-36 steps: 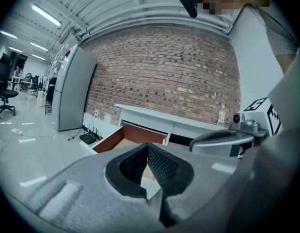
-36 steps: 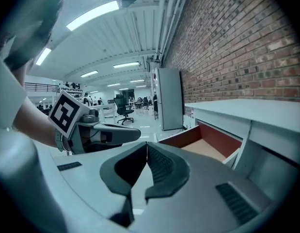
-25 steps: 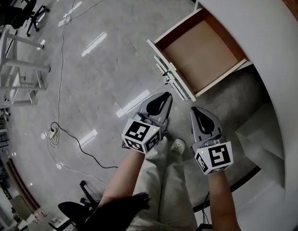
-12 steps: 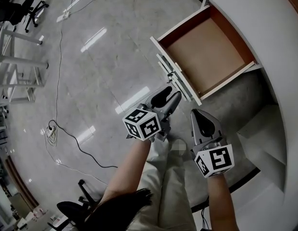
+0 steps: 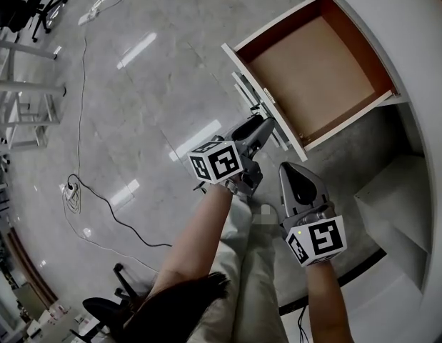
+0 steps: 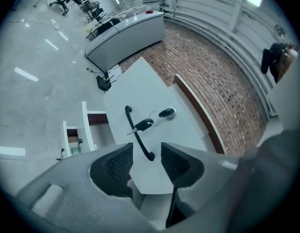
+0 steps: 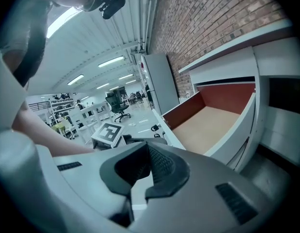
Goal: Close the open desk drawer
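Open drawer (image 5: 313, 70) front lies just ahead of left gripper (image 5: 262, 128), whose jaws have just opened with nothing clamped, black handle (image 6: 138, 135) in line between them: press squarely, push straight; right gripper (image 5: 288, 168) closed, alongside.

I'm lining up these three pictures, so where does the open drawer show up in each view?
Head view: drawer upper right, seen from above, empty.
Left gripper view: its white front at centre, face-on.
Right gripper view: right of centre, inside visible.
Shared landmark: the brick wall, in all three.
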`<state>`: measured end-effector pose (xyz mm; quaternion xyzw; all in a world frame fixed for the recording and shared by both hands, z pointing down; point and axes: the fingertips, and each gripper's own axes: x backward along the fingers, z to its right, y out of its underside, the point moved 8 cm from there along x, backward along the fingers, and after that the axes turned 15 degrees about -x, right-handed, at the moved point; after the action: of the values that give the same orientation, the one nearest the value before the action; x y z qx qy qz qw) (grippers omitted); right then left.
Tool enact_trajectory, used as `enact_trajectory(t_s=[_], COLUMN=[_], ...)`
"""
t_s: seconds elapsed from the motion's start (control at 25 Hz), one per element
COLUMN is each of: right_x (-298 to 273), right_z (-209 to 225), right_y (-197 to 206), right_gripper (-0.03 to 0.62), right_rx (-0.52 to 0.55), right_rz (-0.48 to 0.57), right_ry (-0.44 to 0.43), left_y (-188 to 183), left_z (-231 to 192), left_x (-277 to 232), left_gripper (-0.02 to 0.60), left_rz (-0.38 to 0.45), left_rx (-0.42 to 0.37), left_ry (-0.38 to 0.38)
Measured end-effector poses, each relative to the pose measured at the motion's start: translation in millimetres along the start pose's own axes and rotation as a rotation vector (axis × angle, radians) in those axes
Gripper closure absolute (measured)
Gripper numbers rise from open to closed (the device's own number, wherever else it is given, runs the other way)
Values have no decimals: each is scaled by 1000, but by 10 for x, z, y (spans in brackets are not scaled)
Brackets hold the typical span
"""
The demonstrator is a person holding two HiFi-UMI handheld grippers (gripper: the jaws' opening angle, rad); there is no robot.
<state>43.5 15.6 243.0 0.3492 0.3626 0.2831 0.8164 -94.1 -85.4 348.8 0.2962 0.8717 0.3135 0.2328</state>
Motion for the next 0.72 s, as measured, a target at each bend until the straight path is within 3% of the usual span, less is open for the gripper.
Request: enact_trajectory(t_s=[0.28, 0.36, 0.44, 0.72], right_x=[-127, -144, -138, -161], right_z=[60, 59, 71, 81], right_y=[146, 160, 179, 188], right_gripper=[582, 582, 582, 582], right_rx=[-33, -40, -41, -50], right_rz=[-22, -27, -32, -31], right_ry=[13, 15, 18, 34], left_y=[38, 67, 84, 47], left_z=[-195, -234, -237, -230], left_x=[-186, -197, -232, -270], left_gripper=[404, 495, 523, 545], left_rz=[64, 88, 114, 114], left_rx=[209, 259, 307, 367], left_ry=[106, 114, 132, 138])
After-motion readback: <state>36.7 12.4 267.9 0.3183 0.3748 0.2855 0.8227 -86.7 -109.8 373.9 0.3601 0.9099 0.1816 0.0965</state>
